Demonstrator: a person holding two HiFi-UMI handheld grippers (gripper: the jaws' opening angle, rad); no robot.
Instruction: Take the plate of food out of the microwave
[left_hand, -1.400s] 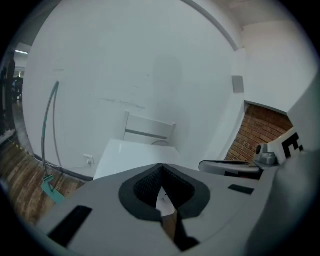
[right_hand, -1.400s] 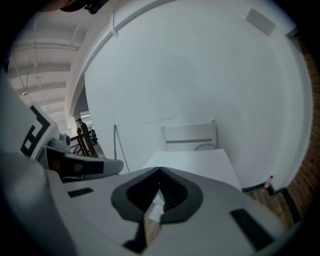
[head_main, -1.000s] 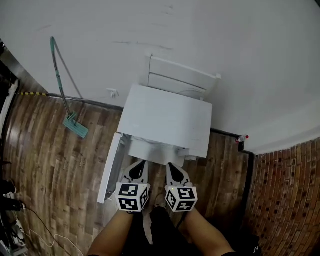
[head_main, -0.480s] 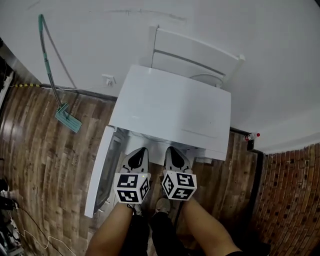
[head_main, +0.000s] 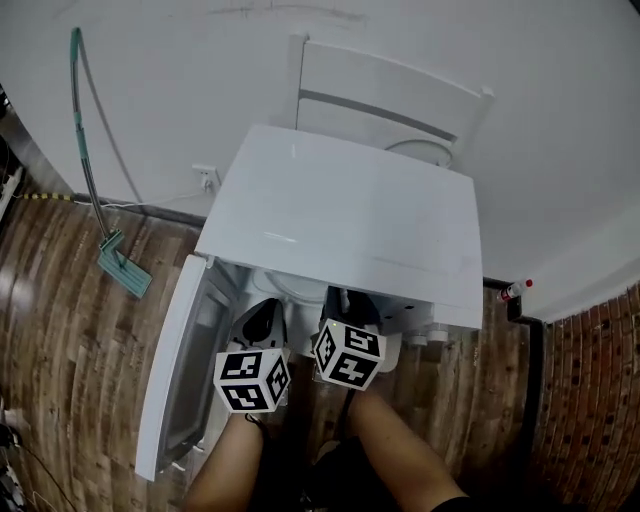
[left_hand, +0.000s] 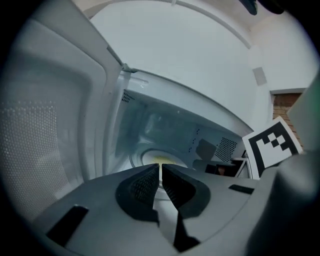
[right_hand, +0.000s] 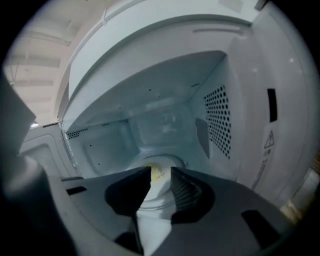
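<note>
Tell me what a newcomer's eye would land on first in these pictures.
A white microwave fills the middle of the head view, with its door swung open at the left. Both grippers point into it. The left hand-held gripper is shut, while the right hand-held gripper is opening its jaws toward a plate of yellow food, which it does not yet grip.

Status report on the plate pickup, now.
Left gripper shut, empty. Right gripper jaws opening, lined up on plate, not gripping. Plate sits inside microwave. Door swung open, nothing blocking.
</note>
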